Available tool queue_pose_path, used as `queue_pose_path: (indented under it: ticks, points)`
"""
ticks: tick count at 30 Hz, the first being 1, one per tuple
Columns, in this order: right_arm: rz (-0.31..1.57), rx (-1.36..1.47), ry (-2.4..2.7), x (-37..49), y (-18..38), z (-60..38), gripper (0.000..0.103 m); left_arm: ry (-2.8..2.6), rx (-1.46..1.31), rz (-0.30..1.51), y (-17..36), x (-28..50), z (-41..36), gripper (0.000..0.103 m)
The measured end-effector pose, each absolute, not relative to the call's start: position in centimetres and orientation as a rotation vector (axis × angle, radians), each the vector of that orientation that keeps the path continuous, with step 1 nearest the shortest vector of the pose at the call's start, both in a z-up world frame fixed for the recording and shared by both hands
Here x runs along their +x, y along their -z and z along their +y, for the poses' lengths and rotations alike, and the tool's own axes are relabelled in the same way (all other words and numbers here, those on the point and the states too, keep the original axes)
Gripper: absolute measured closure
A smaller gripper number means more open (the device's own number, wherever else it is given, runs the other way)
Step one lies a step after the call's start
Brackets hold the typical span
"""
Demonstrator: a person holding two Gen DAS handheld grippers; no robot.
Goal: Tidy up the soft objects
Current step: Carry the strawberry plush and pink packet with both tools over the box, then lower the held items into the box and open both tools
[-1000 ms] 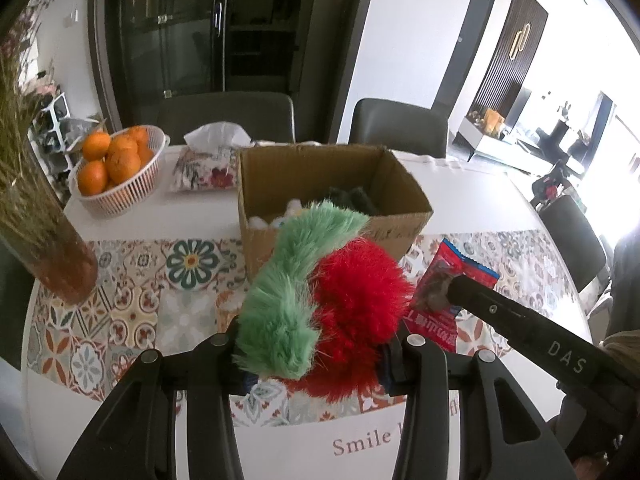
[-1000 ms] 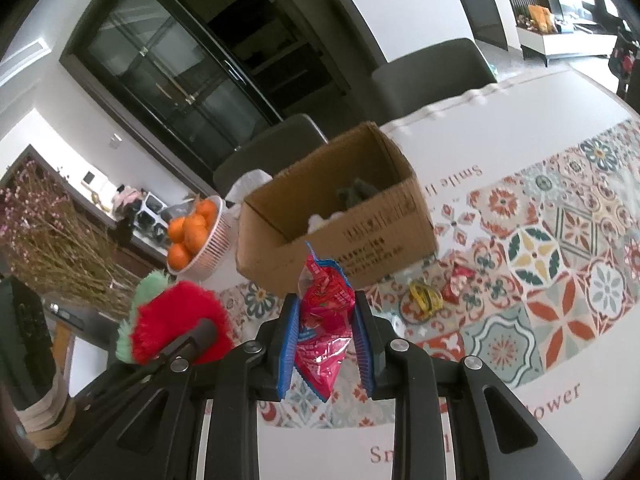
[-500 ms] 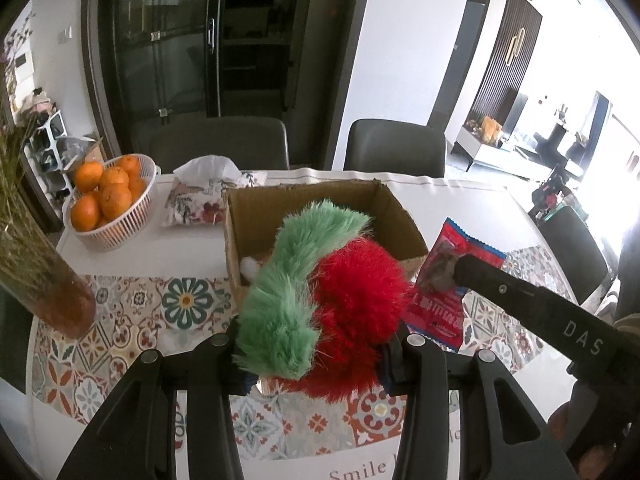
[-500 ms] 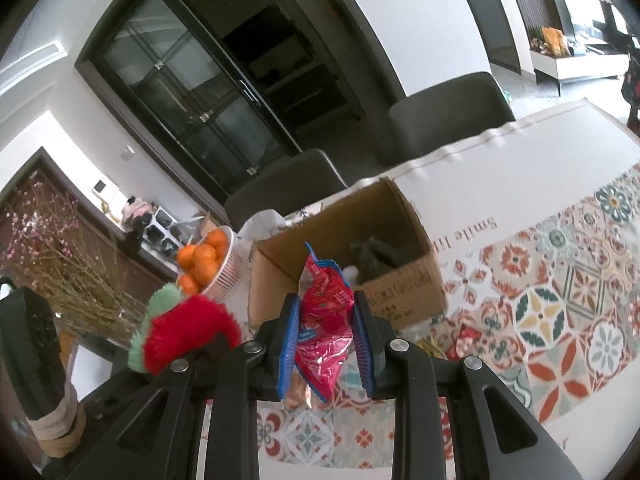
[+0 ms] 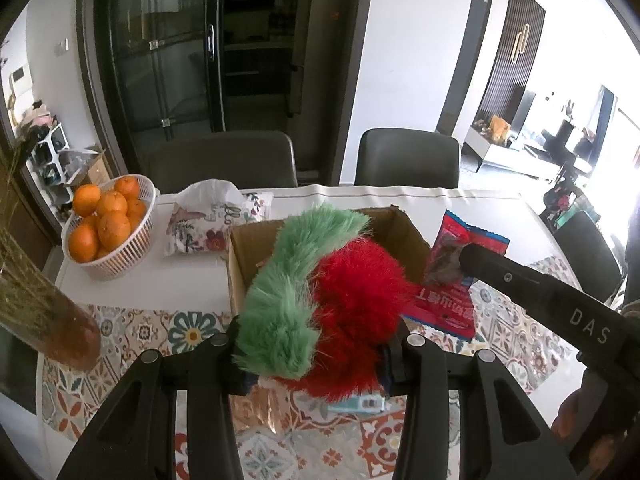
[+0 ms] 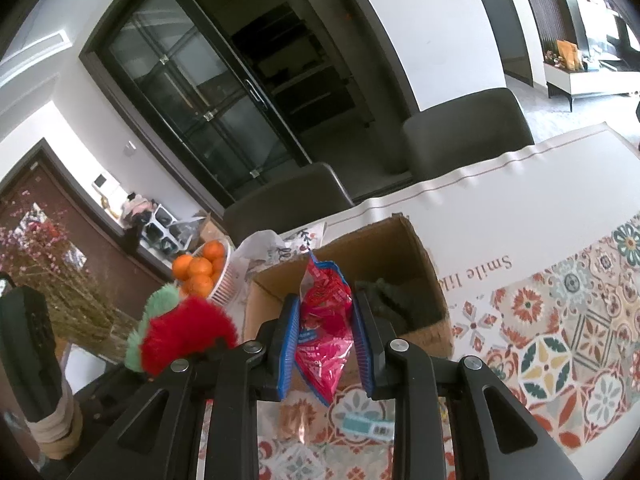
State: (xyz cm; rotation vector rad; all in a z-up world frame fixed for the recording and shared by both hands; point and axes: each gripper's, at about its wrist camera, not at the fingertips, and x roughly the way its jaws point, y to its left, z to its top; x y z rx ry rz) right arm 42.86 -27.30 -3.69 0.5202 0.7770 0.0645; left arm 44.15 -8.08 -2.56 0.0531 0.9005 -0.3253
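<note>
My left gripper (image 5: 316, 364) is shut on a fluffy red and green plush toy (image 5: 320, 292), held above the table in front of an open cardboard box (image 5: 412, 236). From the right wrist view the same plush toy (image 6: 180, 332) shows at the left. My right gripper (image 6: 326, 344) is shut on a red snack packet (image 6: 324, 332), raised just before the cardboard box (image 6: 416, 248), which holds a dark green soft item (image 6: 396, 300). In the left wrist view the snack packet (image 5: 452, 280) hangs at the right of the box.
A white basket of oranges (image 5: 104, 228) and a floral tissue pack (image 5: 208, 220) stand left of the box. A vase of dried stems (image 5: 44, 312) is at the near left. Two dark chairs (image 5: 404, 160) line the far edge. A small teal-labelled item (image 6: 368, 426) lies on the patterned cloth (image 6: 560, 340).
Both grippers have moved forward and slightly up toward the box, each keeping its hold. The box now sits closer beneath the plush toy and the packet.
</note>
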Motion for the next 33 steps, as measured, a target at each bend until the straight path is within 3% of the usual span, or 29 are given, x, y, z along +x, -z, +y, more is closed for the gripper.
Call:
queue_pose_path:
  ticks: [5,7,15,18,20,21,26,33]
  points:
    - [0.792,0.489,-0.061,44.9,4.1,-27.4,0.076,0.325,0.069,0.905,3.2,46.2,-8.6,0.059]
    - [0.802,0.478,-0.061,45.7,4.4,-27.4,0.087,0.331,0.067,0.918,3.6,47.1,-8.7,0.059]
    - [0.838,0.453,-0.040,48.9,5.8,-27.8,0.087,0.338,0.059,0.976,6.0,50.7,-9.6,0.057]
    - [0.849,0.449,-0.041,49.4,5.9,-27.8,0.087,0.349,0.058,1.003,6.7,51.7,-9.8,0.051]
    - [0.857,0.451,-0.041,49.6,5.9,-27.9,0.087,0.354,0.057,1.018,7.0,52.2,-10.0,0.037]
    - [0.859,0.453,-0.038,49.7,5.9,-27.9,0.087,0.353,0.064,1.019,7.0,52.4,-10.1,0.036]
    - [0.889,0.453,-0.006,49.8,6.0,-28.1,0.083,0.341,0.074,1.023,6.9,52.8,-10.2,0.029]
    - [0.905,0.429,0.031,48.4,6.1,-27.3,0.063,0.306,0.091,1.021,6.5,51.6,-9.0,0.025]
